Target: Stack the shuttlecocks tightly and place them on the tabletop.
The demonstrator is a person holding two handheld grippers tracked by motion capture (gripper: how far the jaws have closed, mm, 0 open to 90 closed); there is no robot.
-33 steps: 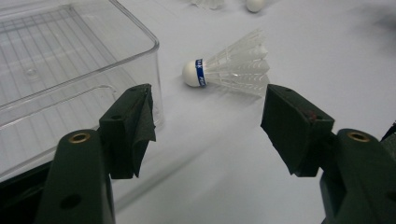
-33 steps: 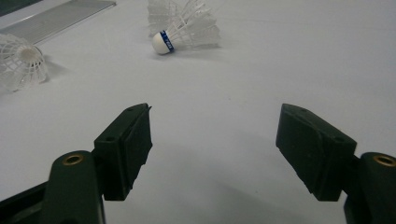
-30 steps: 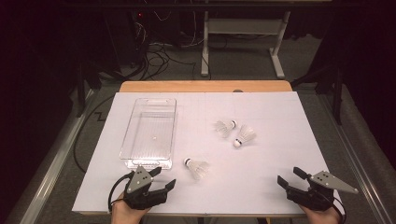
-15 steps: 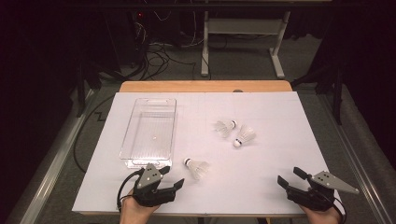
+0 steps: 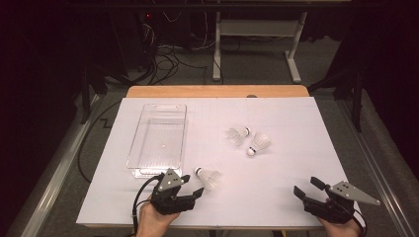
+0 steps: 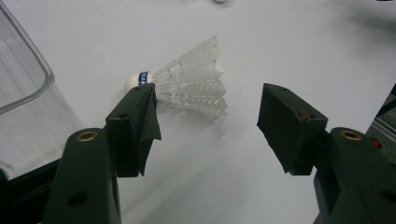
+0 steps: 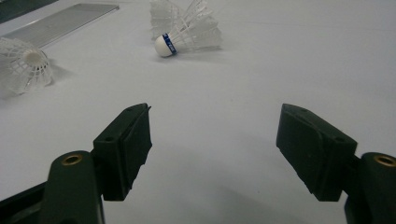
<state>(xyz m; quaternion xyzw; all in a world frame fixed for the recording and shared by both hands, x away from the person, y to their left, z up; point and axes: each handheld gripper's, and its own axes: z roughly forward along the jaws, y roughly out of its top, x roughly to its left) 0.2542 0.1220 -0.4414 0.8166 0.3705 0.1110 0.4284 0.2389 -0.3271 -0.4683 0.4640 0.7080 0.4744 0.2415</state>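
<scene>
While the high view takes in the whole white table [image 5: 296, 128], it lists: left gripper [image 5: 193, 186] at lower left of frame, jaws apart and just now closing a little with nothing between them; nearest shuttlecock [image 5: 208, 177] lying on its side just to the right of that gripper's tips, at lower centre; clear plastic bin [image 5: 159, 139] left of centre; two further shuttlecocks, one [image 5: 239, 134] beside the other [image 5: 258, 143], right of centre and touching or nearly so; right gripper [image 5: 309, 188] at lower right, jaws apart, well apart from every shuttlecock. Hands are cut off by the bottom edge. Left gripper view: nearest shuttlecock [image 6: 189, 84] at upper centre, its blue-banded cork partly hidden behind the left jaw tip, whether touching cannot be told; its skirt lies beyond the gap; curved bin wall [image 6: 28, 93] at left edge, mostly cut off. Right gripper view: wide gap over bare table; a blue-banded shuttlecock [image 7: 187, 37] at top centre with another's skirt behind it, overlapping and hard to separate; a third shuttlecock [image 7: 23, 65] at far left, cut by the frame edge; the bin [image 7: 65, 18] as a flat strip at upper left.
</scene>
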